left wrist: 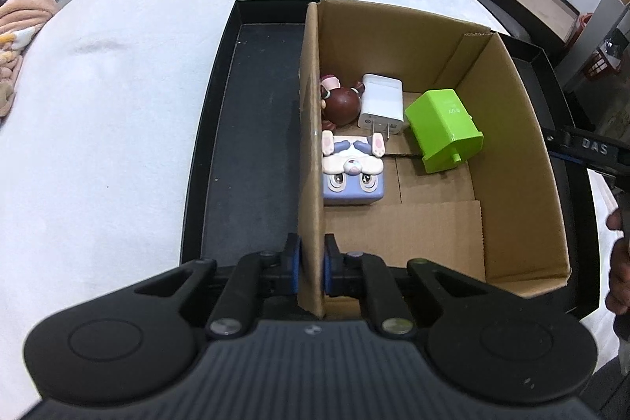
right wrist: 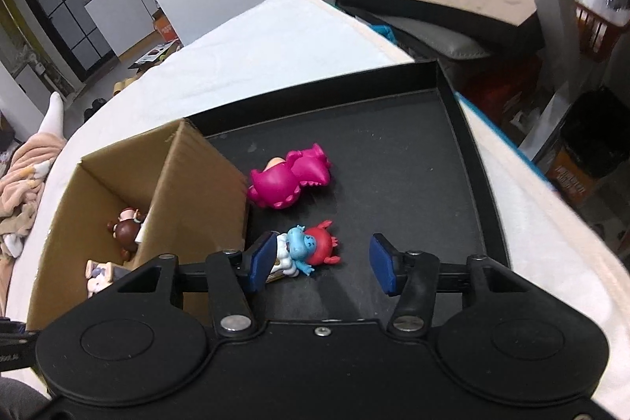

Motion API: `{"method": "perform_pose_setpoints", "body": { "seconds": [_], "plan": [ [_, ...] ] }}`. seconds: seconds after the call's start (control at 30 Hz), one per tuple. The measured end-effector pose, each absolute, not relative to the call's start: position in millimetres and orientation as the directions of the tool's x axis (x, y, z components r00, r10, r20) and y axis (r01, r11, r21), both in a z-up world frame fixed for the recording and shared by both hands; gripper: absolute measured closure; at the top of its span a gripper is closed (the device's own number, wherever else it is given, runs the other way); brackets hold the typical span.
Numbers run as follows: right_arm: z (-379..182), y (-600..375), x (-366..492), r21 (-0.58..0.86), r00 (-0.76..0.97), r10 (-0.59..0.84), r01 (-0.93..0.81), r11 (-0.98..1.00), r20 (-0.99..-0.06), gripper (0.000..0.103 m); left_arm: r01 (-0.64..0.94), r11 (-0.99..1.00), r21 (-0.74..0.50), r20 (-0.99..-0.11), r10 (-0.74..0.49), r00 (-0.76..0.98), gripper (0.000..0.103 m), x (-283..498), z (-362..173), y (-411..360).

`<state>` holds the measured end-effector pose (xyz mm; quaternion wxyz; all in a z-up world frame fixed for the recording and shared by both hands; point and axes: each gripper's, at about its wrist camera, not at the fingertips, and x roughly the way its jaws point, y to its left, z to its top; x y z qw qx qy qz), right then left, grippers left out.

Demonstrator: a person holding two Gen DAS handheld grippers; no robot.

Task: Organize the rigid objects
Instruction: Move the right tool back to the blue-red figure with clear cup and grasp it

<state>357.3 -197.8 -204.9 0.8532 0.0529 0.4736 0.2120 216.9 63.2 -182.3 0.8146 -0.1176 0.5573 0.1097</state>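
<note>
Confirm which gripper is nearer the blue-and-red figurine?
Right. The right gripper is open around the blue-and-red figurine, one pad beside it. The left gripper is clamped on the cardboard box wall.

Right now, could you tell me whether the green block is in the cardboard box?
In: the green block lies tipped on the cardboard box floor.

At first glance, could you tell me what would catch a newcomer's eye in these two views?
Probably the lime-green block lying in the cardboard box, right of a white charger and two figurines. Next, the left gripper, jaws shut on the box's left wall. In the right view, a magenta toy lies on the black tray beyond the open right gripper, with a blue-and-red figurine between its jaws.
</note>
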Motion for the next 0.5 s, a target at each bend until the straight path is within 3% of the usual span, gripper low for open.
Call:
{"method": "perform_pose_setpoints", "body": {
  "seconds": [0.37,0.5],
  "plan": [
    [-225,-197,367,0.350,0.431,0.451,-0.295,0.889,-0.782,0.054,-0.289,0.957,-0.018,-0.941,0.081,0.330,0.092,234,-183,60],
    [-225,-201,366,0.377,0.427,0.475,-0.297,0.877,-0.769,0.072,-0.287,0.958,-0.004,-0.941,0.094,0.325,0.092,245,-186,61]
  ]
}}
